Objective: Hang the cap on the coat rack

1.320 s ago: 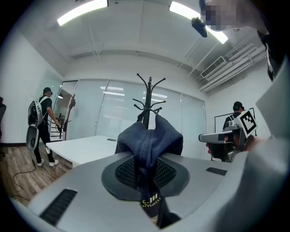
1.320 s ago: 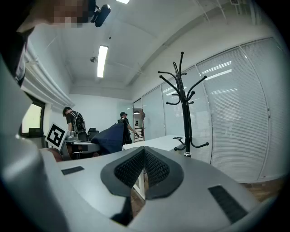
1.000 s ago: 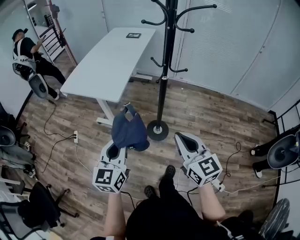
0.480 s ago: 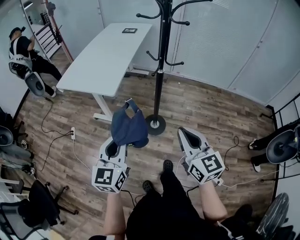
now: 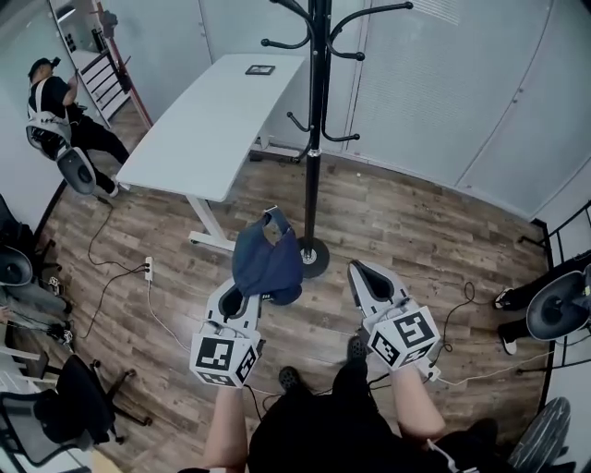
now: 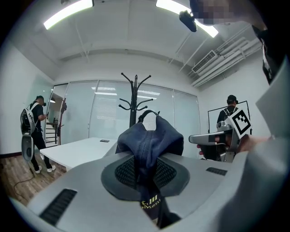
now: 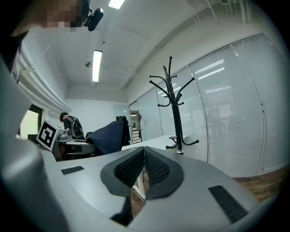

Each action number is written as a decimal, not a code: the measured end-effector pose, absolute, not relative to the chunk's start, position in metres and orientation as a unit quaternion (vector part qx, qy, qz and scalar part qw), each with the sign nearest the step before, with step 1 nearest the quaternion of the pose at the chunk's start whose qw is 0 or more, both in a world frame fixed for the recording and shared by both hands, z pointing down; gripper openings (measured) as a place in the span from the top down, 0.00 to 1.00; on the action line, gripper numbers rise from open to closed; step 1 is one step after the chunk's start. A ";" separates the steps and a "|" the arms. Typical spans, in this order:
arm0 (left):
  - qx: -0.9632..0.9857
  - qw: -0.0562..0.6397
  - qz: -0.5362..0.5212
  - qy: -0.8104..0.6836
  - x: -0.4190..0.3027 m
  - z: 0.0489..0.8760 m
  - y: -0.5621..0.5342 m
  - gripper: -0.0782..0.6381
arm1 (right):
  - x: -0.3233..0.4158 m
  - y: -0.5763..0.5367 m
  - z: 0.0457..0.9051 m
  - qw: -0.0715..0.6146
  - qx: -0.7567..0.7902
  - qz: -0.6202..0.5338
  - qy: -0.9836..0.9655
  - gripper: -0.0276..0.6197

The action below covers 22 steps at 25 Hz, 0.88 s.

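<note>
Cap [image 5: 268, 265] has shifted nearer coat rack [image 5: 317, 120], upright, clamped in left hand-held gripper [image 5: 247, 297].

This is an office. A coat rack [image 5: 316, 139] stands on a wood-plank floor [image 5: 406, 231], with frosted glass walls [image 5: 443, 92] close behind it. Left of the rack is a long white bench [image 5: 208, 120] on a pedestal leg. Farther left of the rack are a black swivel chair [image 5: 78, 406], a power strip [image 5: 149, 269] and loose cables [image 5: 102, 249]. Strip lights [image 6: 68, 12] run across the ceiling above the rack.
</note>
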<state>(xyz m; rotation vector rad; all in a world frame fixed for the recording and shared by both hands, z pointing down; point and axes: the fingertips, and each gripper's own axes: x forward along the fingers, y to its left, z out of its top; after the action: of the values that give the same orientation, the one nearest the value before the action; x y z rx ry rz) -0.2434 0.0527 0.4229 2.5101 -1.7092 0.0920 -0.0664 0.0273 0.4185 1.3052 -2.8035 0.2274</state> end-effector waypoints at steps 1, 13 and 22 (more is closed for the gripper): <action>0.824 0.053 0.028 -0.563 -0.238 0.421 0.048 0.82 | -0.061 0.024 0.416 0.019 0.420 0.071 -0.904 0.91; 0.809 0.034 0.024 -0.586 -0.140 0.383 -0.023 0.82 | 0.033 -0.047 0.395 0.014 0.389 0.058 -0.919 0.91; 0.777 0.005 0.019 -0.629 -0.081 0.361 -0.074 0.82 | 0.078 -0.079 0.369 -0.001 0.336 0.022 -0.941 0.91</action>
<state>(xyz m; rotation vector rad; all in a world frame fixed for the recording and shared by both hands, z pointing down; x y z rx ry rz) -0.0805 -0.0740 0.3609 2.4330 -1.9708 0.0584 0.0785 -0.0792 0.3695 1.0573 -2.9587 0.0681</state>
